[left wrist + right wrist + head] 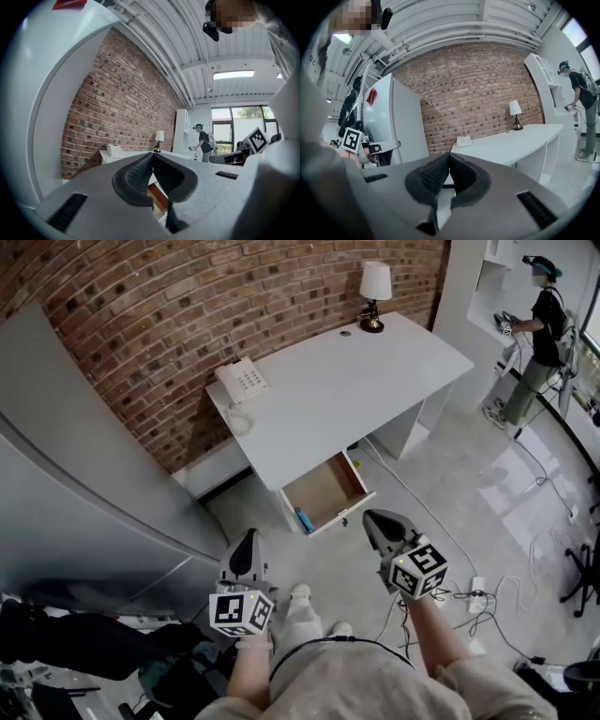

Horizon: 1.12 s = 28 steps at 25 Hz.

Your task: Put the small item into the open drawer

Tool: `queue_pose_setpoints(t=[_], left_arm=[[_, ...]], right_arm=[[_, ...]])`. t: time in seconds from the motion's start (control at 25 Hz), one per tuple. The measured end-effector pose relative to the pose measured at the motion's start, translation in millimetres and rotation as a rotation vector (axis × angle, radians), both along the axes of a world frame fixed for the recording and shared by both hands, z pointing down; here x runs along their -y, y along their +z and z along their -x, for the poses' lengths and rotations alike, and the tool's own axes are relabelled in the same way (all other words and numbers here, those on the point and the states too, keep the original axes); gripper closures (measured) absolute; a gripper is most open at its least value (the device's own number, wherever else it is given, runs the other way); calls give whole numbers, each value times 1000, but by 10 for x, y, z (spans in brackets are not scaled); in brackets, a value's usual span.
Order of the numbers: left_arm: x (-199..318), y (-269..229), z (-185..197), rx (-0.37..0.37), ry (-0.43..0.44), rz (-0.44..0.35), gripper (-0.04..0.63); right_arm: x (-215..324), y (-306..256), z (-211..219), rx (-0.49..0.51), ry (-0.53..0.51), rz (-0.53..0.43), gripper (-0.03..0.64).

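Left gripper point(248, 545) and right gripper point(378, 524) hang with jaws closed on nothing, short of the desk point(347, 381). 1 small blue item point(304, 519) already lies in the open drawer point(330, 486), long axis along its left wall. It sits ahead, between the 2 claws; right claw looks nearer the drawer front

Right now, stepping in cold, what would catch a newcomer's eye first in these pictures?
The white desk against the brick wall, with its drawer open at the front and a small blue thing in the drawer's near corner. In the foreground the left gripper and right gripper point toward it, both shut and empty. On the desk, a lamp stands at the far corner and a telephone lies by the wall.
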<state>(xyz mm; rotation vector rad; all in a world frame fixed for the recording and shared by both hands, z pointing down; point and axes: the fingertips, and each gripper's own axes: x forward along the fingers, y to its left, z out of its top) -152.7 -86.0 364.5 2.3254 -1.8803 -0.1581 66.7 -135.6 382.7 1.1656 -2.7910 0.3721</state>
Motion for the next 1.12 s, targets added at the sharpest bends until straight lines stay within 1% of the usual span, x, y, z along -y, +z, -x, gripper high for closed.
queue_pose_setpoints(t=[0.56,1.12], left_arm=[[-327,-286,201,25,-65,-60,589],[-494,-384,228,35,-93,-79,591]], right_arm=[[-200,-249,-110,15,-12,-62,611],[-349,-354,-137,33,-39,-79,612]])
